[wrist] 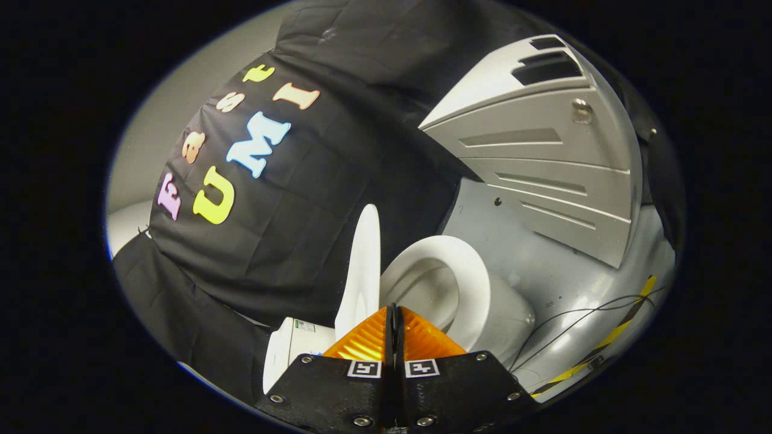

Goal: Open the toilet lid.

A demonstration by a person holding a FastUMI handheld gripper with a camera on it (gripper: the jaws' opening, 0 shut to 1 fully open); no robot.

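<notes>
Jaws [395, 322] pressed together, nothing held between them.
Just beyond their tips stands the white toilet lid [360, 271], raised on edge against the black cloth wall [289, 229]. Beside it the seat ring [461, 274] and bowl [503, 316] lie open. A grey slotted panel [543, 150] leans farther off, with thin cables [579, 316] and yellow-black tape [609, 340] on the grey floor [543, 271].

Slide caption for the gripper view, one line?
Gripper fingers pressed together, empty, just before the white toilet bowl, its white oval lid already raised upright beside the open seat.
</notes>
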